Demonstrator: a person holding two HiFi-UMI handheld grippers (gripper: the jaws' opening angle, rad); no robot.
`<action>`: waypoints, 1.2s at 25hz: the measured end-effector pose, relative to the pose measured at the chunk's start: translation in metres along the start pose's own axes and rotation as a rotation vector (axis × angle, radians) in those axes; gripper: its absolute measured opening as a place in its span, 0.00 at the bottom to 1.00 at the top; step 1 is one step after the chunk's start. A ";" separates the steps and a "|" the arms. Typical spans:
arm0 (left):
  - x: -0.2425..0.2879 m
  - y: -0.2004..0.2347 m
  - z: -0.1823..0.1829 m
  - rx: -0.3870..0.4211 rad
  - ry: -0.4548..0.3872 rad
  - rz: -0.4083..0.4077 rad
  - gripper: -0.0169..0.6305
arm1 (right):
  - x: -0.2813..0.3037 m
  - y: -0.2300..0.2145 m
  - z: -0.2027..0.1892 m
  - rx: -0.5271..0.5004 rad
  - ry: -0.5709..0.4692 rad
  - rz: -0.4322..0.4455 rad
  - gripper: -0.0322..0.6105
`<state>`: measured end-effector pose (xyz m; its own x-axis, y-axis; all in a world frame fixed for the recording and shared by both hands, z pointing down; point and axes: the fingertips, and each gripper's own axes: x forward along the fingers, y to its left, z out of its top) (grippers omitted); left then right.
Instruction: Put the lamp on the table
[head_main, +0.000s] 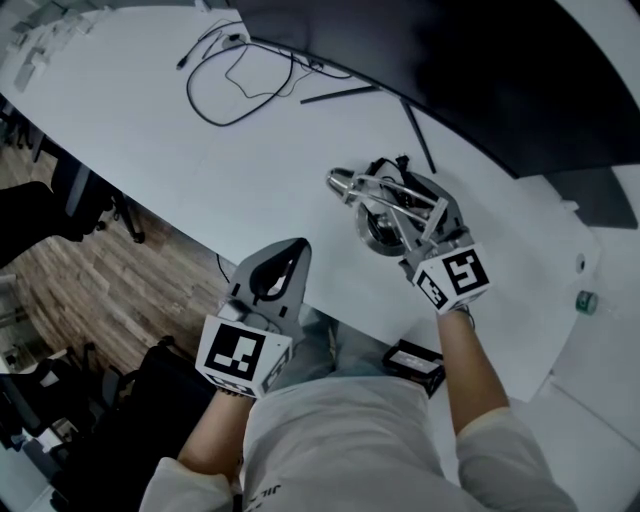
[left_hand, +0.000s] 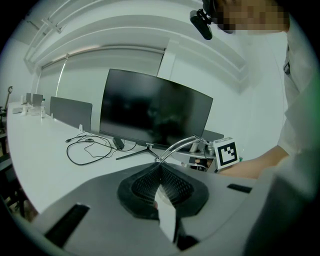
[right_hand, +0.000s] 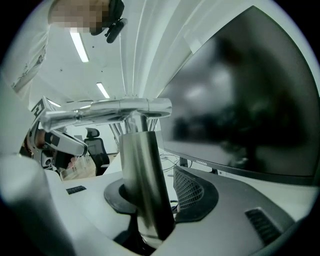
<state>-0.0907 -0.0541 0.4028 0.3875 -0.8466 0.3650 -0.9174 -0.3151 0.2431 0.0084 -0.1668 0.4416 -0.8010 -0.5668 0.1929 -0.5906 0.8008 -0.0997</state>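
Lamp: the chrome lamp (head_main: 372, 226) stands upright on its round base on the table (head_main: 180, 180), right of centre and close to the near edge. Its bright arm reaches left from the top of the post (right_hand: 142, 170).
Right gripper: the right gripper (head_main: 392, 200) comes in from the near right, with one jaw on each side of the lamp's post. Its own view shows the post upright between the jaws, with a visible gap between it and the right-hand pad (right_hand: 196, 192). The jaws are spread wide, the grip is released and nothing is clamped.
Left gripper: the left gripper (head_main: 297, 250) hovers over the near edge of the table, left of the lamp and apart from it, pointing towards the far side. The jaws are clenched tip to tip with nothing between them.
Table: a long white top running from far left to near right.
Monitor: a wide dark monitor (head_main: 450, 70) stands on the far side, just behind the lamp. Its thin stand legs (head_main: 345, 95) splay out on the table.
Cable: a black cable (head_main: 240, 85) lies in loose loops on the far left part of the table, well apart from the lamp.
Surroundings: a wooden floor (head_main: 90, 285) and a dark office chair (head_main: 85, 195) lie to the left, beyond the table's near edge.
Operator: the right forearm (head_main: 470, 370), in a light sleeve, runs from the near edge up to the right gripper's marker cube.
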 end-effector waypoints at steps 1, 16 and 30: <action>-0.001 -0.001 0.000 -0.002 0.002 0.000 0.03 | -0.001 0.000 0.000 0.000 0.002 -0.002 0.28; -0.002 -0.022 0.009 0.019 -0.015 -0.023 0.03 | -0.033 0.003 -0.014 0.028 0.051 -0.011 0.29; -0.011 -0.041 0.022 0.061 -0.036 -0.041 0.03 | -0.071 0.007 -0.010 0.035 0.047 -0.033 0.29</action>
<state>-0.0594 -0.0417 0.3694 0.4227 -0.8466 0.3233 -0.9049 -0.3748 0.2017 0.0623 -0.1186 0.4373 -0.7758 -0.5825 0.2426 -0.6206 0.7739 -0.1265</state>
